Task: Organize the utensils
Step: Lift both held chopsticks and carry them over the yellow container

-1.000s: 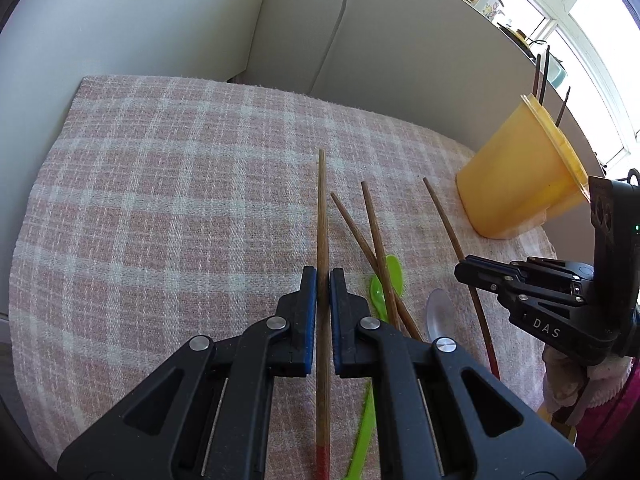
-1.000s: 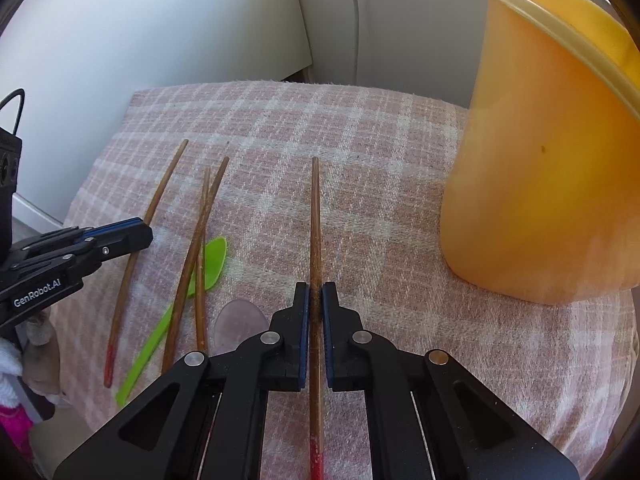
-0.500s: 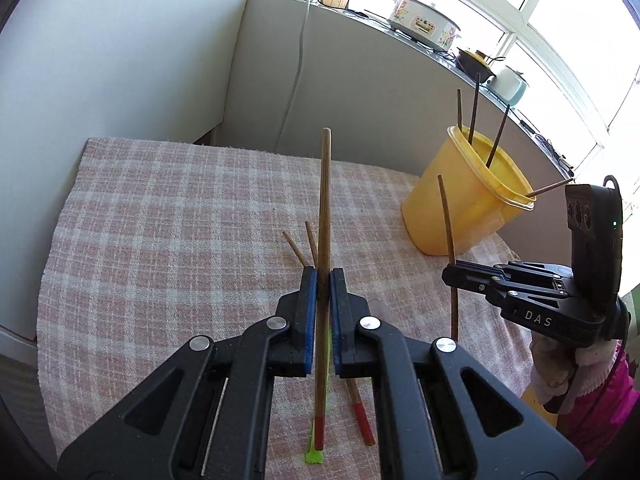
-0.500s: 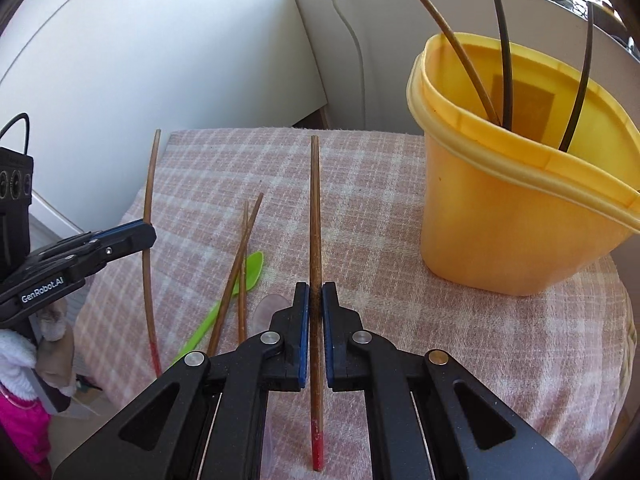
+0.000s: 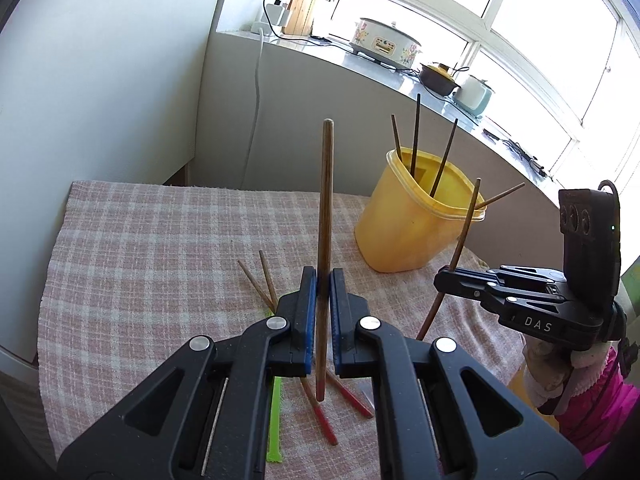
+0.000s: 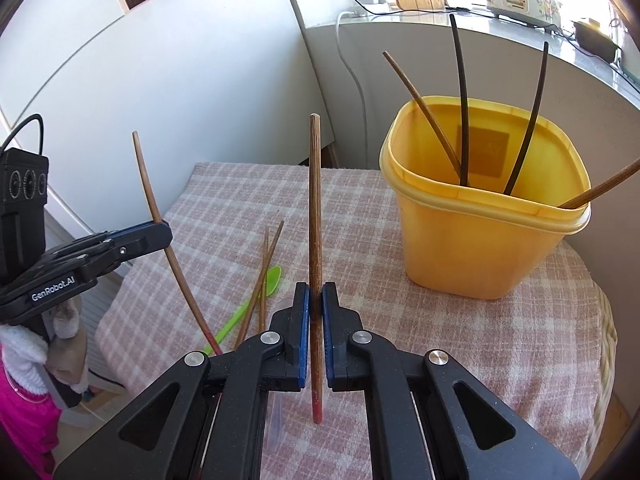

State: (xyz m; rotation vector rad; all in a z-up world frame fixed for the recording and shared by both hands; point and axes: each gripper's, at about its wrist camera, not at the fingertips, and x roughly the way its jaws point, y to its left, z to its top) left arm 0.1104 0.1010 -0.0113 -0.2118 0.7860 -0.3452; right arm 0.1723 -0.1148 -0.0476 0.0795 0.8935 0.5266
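Brown wood fills the centre of both views: each gripper is clamped on a chopstick running up the frame between its blue pads. The left gripper (image 5: 323,276) pinches its chopstick (image 5: 325,208) near mid-length, red tip low. The right gripper (image 6: 315,290) nips the second chopstick (image 6: 315,220) the same way, blunt end uppermost. At the right of both frames stands the yellow tub (image 6: 480,240) with four sticks inside. On the checked cloth (image 5: 160,248), lower centre, two more chopsticks (image 6: 266,264) lie crossed beside a green spoon (image 6: 270,280).
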